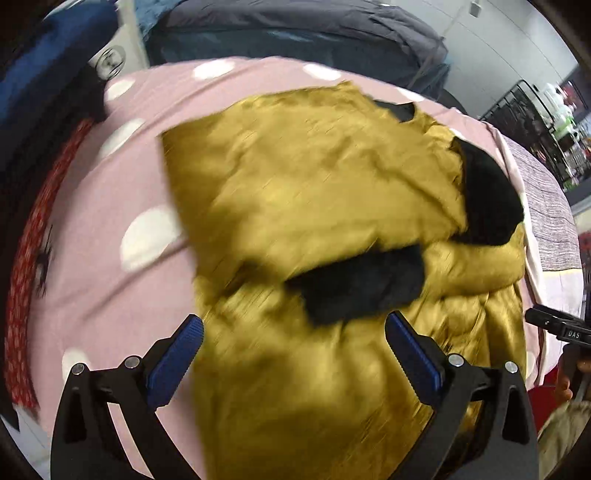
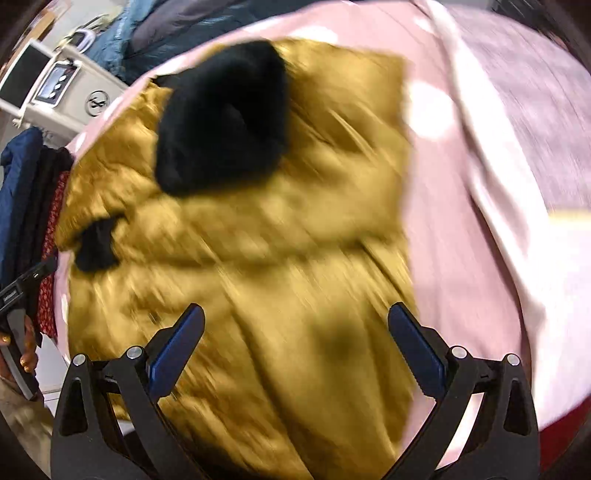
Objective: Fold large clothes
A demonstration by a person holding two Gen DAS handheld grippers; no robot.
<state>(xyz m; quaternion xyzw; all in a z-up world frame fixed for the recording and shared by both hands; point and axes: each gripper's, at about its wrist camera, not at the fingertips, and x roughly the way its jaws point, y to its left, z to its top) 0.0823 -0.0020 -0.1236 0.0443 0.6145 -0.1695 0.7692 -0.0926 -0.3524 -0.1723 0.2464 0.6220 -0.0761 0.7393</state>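
A mustard-yellow jacket point(image 1: 314, 192) with a black fur collar point(image 1: 487, 199) and a black cuff point(image 1: 362, 288) lies folded over on a pink bedsheet with white dots point(image 1: 110, 229). My left gripper point(image 1: 294, 330) hangs above the jacket's near part, jaws wide open, nothing between them. In the right wrist view the same jacket point(image 2: 277, 240) fills the middle, its black collar point(image 2: 221, 114) at the top. My right gripper point(image 2: 295, 321) hovers over it, wide open and holding nothing. Both views are blurred by motion.
A dark blue duvet point(image 1: 295, 33) lies beyond the bed. Folded dark and red-patterned clothes point(image 1: 33, 229) sit at the left. A grey-pink blanket point(image 2: 535, 122) lies to the right. A white appliance point(image 2: 62, 92) stands at the upper left. The other gripper point(image 1: 554, 328) shows at the right edge.
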